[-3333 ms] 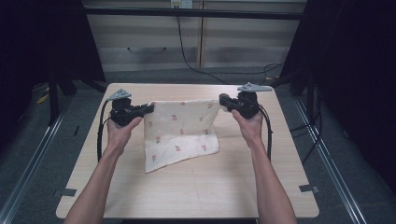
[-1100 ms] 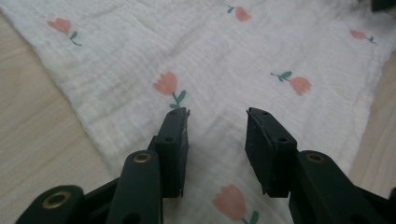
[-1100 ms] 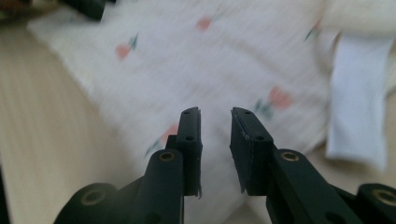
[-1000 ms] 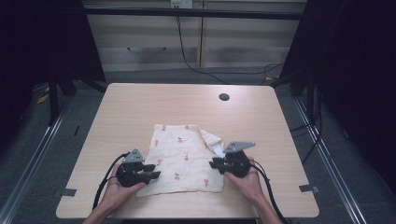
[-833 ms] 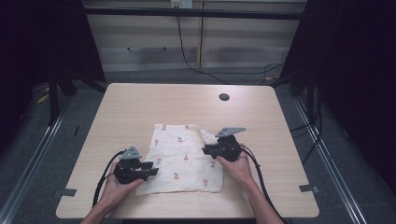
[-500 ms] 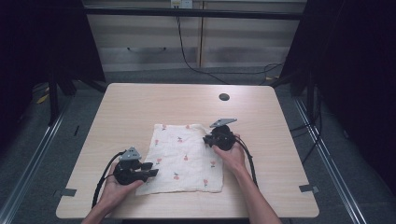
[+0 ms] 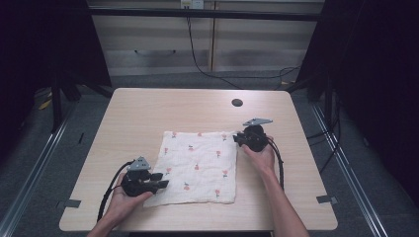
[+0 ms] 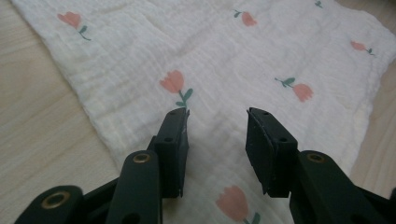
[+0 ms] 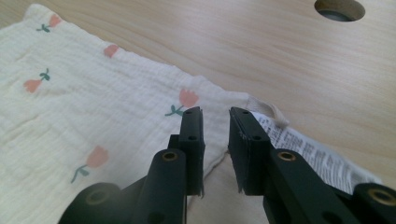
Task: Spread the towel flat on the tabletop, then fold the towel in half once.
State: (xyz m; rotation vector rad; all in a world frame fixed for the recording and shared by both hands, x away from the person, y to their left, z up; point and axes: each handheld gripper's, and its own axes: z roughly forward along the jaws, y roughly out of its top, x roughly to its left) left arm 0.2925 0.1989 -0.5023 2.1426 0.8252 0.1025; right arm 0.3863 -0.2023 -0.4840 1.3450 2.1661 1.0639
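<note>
A cream cloth (image 7: 200,165) printed with small pink tulips lies spread flat on the wooden table (image 7: 143,113). My left gripper (image 7: 162,179) rests at the cloth's near left corner. In the left gripper view its jaws (image 8: 217,112) stand open just above the cloth (image 8: 233,56), pinching nothing. My right gripper (image 7: 236,139) is at the cloth's far right corner. Its jaws (image 9: 215,112) have just been opening. A narrow gap now stands between them over the cloth's edge (image 9: 93,107) and a white printed label (image 9: 308,149), with no fabric pinched.
A round cable hole (image 7: 237,102) sits in the table beyond the right gripper and appears again (image 9: 339,8) in the right gripper view. Bare wood surrounds the cloth. Dark frames and floor rails flank the table, and cabinets stand behind it.
My right gripper moved from the cloth's near right side to its far right corner. The folded-over corner there now lies flat. The left gripper stayed put.
</note>
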